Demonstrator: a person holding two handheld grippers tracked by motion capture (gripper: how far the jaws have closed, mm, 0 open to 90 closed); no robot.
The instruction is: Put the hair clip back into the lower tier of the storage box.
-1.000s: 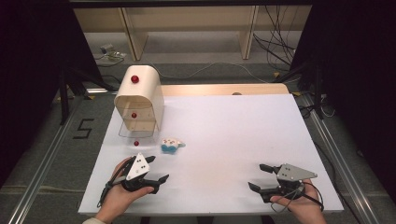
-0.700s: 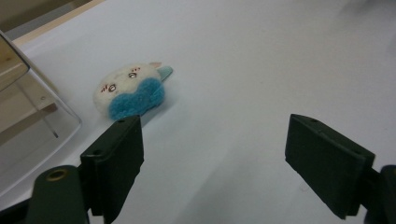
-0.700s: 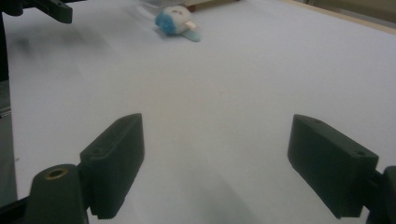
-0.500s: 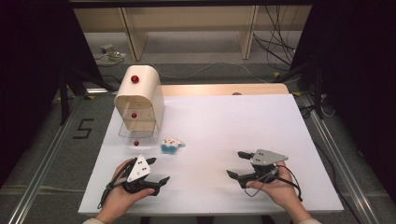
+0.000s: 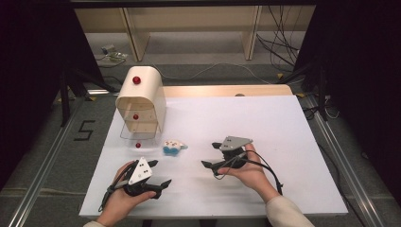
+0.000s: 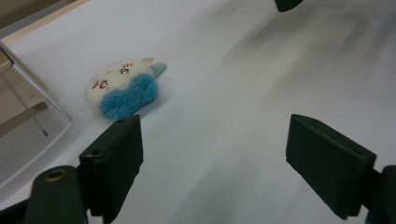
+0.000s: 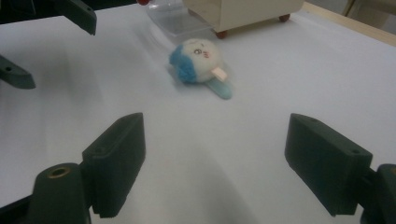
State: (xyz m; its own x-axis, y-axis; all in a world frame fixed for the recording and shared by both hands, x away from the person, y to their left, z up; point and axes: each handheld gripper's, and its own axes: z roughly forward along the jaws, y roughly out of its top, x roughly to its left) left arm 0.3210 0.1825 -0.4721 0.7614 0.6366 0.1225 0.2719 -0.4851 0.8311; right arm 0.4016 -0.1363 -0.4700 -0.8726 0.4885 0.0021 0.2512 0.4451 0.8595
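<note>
Since the earlier frames, the right gripper (image 5: 213, 156) has travelled from the table's near right corner toward the middle, while the left gripper (image 5: 158, 174) has held its station near the front edge. Both grippers stand with jaws spread wide and nothing between them; in each gripper view the two black jaws frame bare white table (image 5: 265, 123). The small plush toy (image 5: 173, 146), white with a blue patch, lies flat on the table ahead of the right gripper and slightly to the left of its jaw line in the right gripper view (image 7: 200, 62), near but not touching. From the left gripper it sits ahead and off toward the left jaw (image 6: 125, 87), also apart. Beyond the toy stands the cream drawer cabinet (image 5: 141, 103) with red knobs, its clear bottom drawer (image 5: 137, 135) pulled out just beside the toy. Judgement: the step in hand is the right gripper's approach to the toy, grasp not yet made. The next move calls for carrying the right gripper forward and a little leftward until the toy lies between the jaws, lowering to table level, then closing gently on the soft body; the open drawer looks the likely destination.
</note>
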